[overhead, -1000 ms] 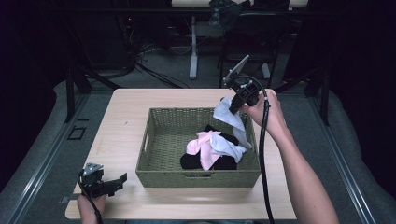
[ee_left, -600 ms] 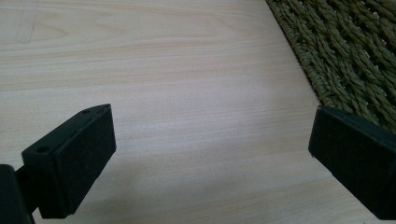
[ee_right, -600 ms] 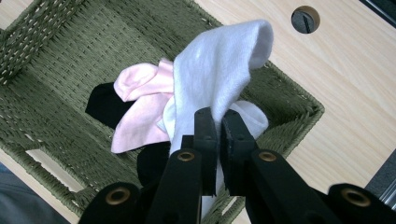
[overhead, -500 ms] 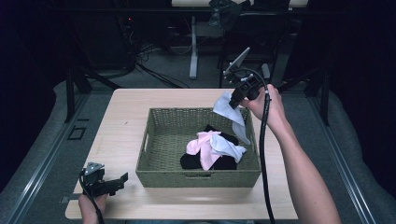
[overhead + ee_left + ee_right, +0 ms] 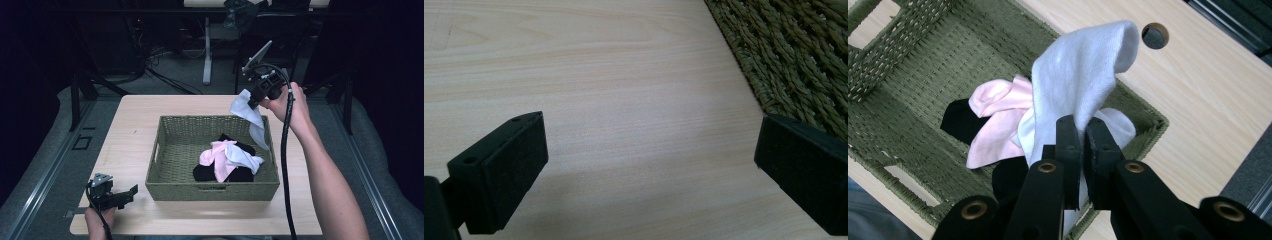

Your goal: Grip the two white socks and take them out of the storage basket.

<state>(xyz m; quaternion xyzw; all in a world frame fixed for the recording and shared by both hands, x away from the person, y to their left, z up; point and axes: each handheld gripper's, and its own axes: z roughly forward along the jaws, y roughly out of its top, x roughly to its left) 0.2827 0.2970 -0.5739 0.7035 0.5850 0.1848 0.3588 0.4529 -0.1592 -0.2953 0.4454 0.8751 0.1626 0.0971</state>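
Note:
A green woven basket [image 5: 175,150] stands in the middle of the wooden table. Inside lie a pink sock [image 5: 212,159], a white sock [image 5: 244,159] and black socks [image 5: 205,173]. My right gripper [image 5: 251,98] hangs above the basket's far right corner, shut on another white sock [image 5: 252,120] that dangles down over the rim. In the right gripper view the jaws pinch that white sock [image 5: 1080,80] above the basket [image 5: 908,100]. My left gripper [image 5: 131,192] rests at the table's near left edge, open, nothing between its pads [image 5: 504,170].
The basket's woven wall [image 5: 804,60] lies just right of the left gripper. A round cable hole [image 5: 1155,35] sits in the tabletop beyond the basket. Dark floor, table legs and cables lie behind the table [image 5: 135,120].
My right gripper has risen with the white sock, drawing it up out of the basket. The left gripper has stayed put.

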